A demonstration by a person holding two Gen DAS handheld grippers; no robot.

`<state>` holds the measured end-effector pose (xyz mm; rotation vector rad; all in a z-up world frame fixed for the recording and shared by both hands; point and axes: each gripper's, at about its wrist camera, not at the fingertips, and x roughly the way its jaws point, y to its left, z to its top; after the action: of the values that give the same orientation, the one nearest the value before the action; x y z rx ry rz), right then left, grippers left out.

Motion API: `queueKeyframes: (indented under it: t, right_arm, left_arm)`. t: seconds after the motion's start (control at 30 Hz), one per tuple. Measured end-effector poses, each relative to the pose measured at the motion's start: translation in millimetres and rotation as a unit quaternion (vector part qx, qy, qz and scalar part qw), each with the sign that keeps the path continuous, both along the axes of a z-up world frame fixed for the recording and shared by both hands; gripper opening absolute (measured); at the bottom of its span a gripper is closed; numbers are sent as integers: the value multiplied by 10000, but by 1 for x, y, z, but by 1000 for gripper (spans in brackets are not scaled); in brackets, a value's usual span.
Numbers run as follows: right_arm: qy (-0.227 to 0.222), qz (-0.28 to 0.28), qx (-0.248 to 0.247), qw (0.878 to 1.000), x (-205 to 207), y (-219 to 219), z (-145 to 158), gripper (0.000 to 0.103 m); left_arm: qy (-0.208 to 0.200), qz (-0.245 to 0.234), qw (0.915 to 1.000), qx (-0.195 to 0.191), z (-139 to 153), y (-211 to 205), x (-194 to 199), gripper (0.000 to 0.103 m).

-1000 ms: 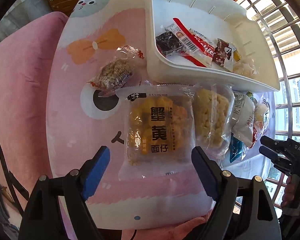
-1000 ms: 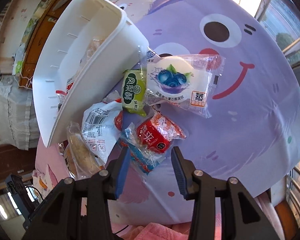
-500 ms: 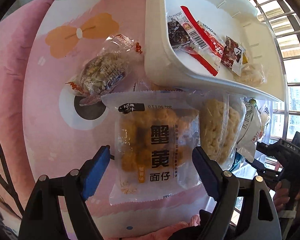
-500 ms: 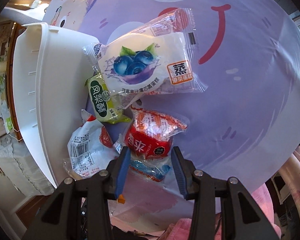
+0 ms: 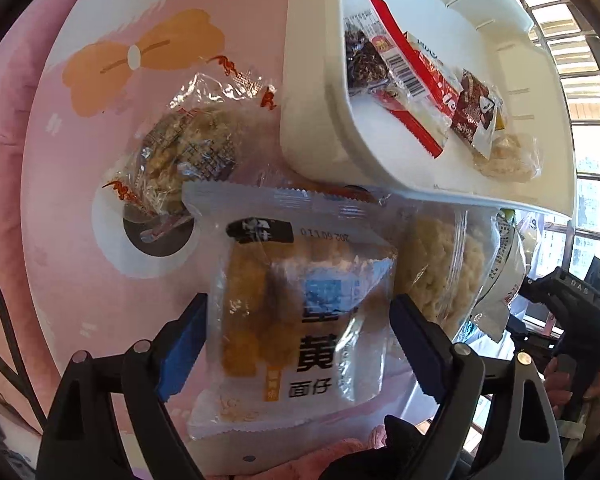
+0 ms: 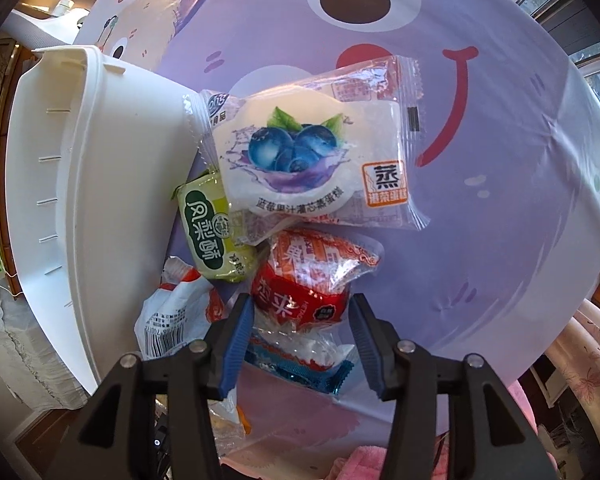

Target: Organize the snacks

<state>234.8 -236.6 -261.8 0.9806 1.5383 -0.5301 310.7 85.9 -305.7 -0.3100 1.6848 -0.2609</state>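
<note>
Pink cartoon cloth with an orange bow print is covering the tabletop in the left wrist view. The left gripper is being pointed steeply down, and its jaws are being opened wide around a clear pack of yellow noodle snack that's lying flat on the cloth; the blue pads aren't being pressed on it, just flanking it. A paler noodle pack is being overlapped at its right edge, and a crinkly rice-crisp pack is sitting up-left, near a white plastic bin. Several small wrapped snacks are already lying inside that bin. At the far right a hand is being seen on the other tool.

Over in the right wrist view, purple smiley-face cloth is being shown. The right gripper is being opened too, with a red wrapped snack sitting between the jaws on top of a blue-edged clear wrapper; no squeeze is being made out. A blueberry cake pack and a green pineapple-cake pack are lying just beyond, touching the white bin's outer wall.
</note>
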Motion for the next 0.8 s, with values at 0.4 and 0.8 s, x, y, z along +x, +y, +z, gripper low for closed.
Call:
queueKeyframes:
  t: [0.4,0.8]
  right_arm:
    - [132,315,-411,9986,32,24,9,55]
    - [-67,687,-570,9960,8,17,24,44]
  left_arm:
    - [210,-58,9987,453,-13,-7,9,81]
    - [37,141,9990,427,10,7,-14,67]
